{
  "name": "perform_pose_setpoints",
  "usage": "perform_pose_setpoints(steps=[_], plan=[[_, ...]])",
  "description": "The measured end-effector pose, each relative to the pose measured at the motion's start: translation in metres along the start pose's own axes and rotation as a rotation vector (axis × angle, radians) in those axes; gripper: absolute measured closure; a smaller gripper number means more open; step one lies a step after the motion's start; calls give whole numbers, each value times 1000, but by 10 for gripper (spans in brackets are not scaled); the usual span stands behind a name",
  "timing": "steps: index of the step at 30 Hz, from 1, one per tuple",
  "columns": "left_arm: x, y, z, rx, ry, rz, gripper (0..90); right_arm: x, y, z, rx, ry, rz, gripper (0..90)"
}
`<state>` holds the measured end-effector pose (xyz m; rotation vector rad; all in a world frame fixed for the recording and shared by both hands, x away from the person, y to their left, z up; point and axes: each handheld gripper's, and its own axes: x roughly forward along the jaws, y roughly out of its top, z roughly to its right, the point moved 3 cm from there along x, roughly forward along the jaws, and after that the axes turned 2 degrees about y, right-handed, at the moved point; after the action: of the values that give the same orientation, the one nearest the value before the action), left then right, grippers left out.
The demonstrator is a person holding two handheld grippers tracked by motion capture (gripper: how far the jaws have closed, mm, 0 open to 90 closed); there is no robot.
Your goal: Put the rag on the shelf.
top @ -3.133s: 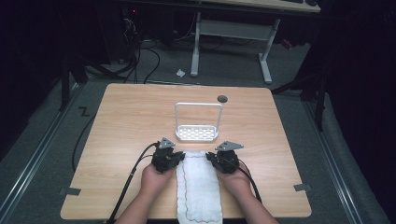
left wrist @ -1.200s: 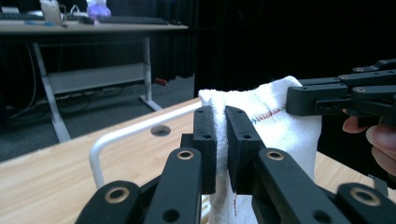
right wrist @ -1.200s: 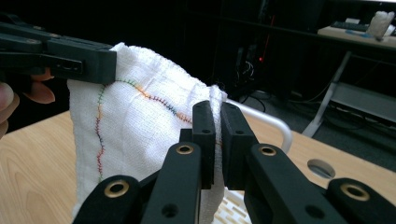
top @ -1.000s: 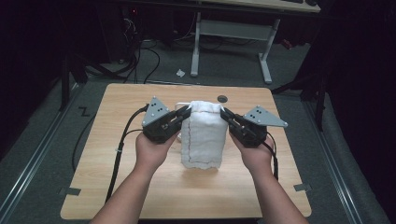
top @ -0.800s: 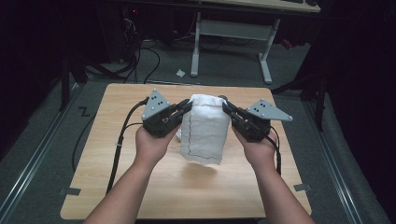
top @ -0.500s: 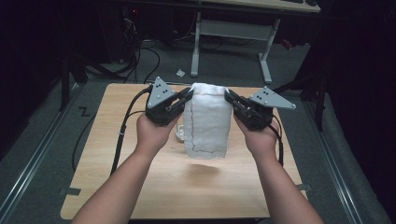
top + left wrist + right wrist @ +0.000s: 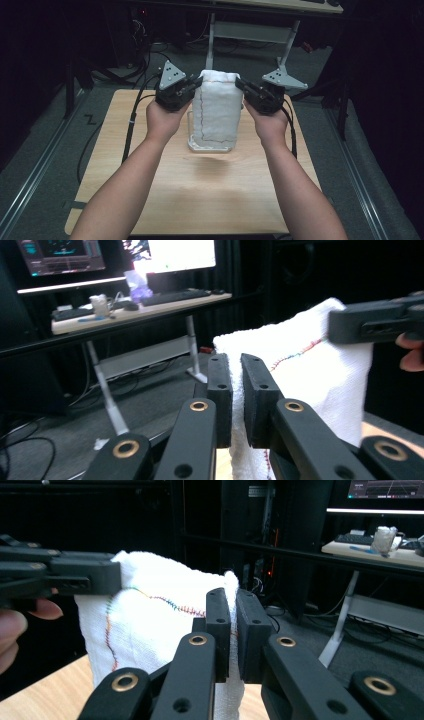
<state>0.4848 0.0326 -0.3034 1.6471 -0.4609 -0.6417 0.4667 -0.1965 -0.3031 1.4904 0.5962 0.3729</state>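
Note:
A white towel (image 7: 218, 110) with coloured stitching hangs in the air above the wooden table (image 7: 200, 200), stretched between both grippers. My left gripper (image 7: 196, 84) is shut on its upper left corner; in the left gripper view the towel (image 7: 310, 375) is pinched between the jaws of that gripper (image 7: 237, 390). My right gripper (image 7: 241, 84) is shut on the upper right corner, and the cloth (image 7: 150, 630) passes between the jaws of the right gripper (image 7: 234, 625). Behind the towel's lower edge stands a white wire rack (image 7: 192, 142) on the table.
A desk frame (image 7: 250, 30) stands on the floor beyond the table's far edge. In the left gripper view a desk (image 7: 125, 310) carries monitors and a keyboard. Cables (image 7: 132, 120) trail from the left gripper over the table.
Both hands have lifted the towel off the table and carried it up and away from the person, toward the rack. It now hangs free, its lower edge over the rack.

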Motion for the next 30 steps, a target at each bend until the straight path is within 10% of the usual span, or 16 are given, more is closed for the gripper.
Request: perform_pose_setpoints(steps=[14, 30], plan=[[29, 10, -32, -33, 7, -18, 836, 33, 10, 13, 10, -14, -36, 861], [89, -47, -53, -75, 0, -216, 828, 87, -32, 53, 49, -30, -221, 860]])
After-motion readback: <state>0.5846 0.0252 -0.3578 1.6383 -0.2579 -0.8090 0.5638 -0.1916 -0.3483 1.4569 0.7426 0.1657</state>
